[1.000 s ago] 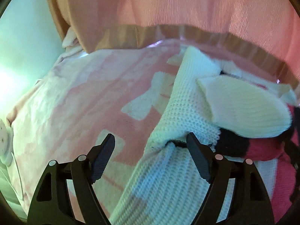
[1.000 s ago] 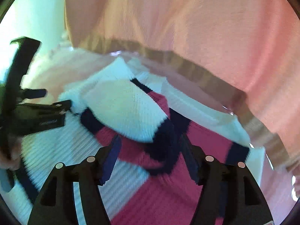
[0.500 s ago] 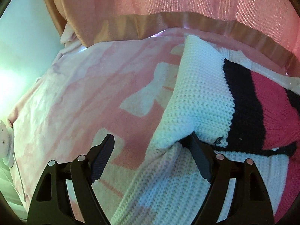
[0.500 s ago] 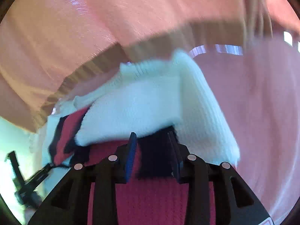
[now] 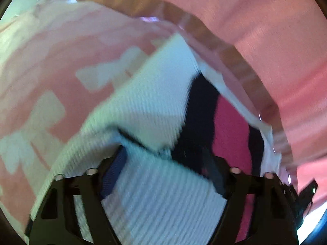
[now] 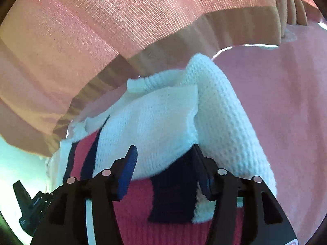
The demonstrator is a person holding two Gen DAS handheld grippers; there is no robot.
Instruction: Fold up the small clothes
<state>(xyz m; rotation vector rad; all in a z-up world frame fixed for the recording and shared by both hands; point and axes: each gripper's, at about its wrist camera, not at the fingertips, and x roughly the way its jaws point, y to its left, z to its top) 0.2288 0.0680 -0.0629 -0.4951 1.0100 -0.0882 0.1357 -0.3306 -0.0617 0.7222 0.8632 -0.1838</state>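
Observation:
A knitted sweater in white, navy and deep pink (image 5: 155,106) lies on a pink blanket. My left gripper (image 5: 163,153) stands over its white part with a fold of white knit between the jaws, which are closing; the pads do not clearly press on it. My right gripper (image 6: 164,149) is at the sweater's other side. The folded white sleeve (image 6: 163,118) and its navy cuff (image 6: 173,194) lie between its jaws, which are opening. The picture from the left wrist is blurred.
The pink blanket with pale bow shapes (image 5: 61,65) spreads to the left, and plain pink bedding (image 6: 276,102) to the right. A pink ribbed cloth with a tan border (image 5: 265,40) hangs along the far side. A white wall (image 6: 24,159) shows at lower left.
My right gripper carried the white sleeve across the sweater, rolled over, and its jaws have widened around the cuff. The left wrist view has rolled; its jaws stand slightly narrower.

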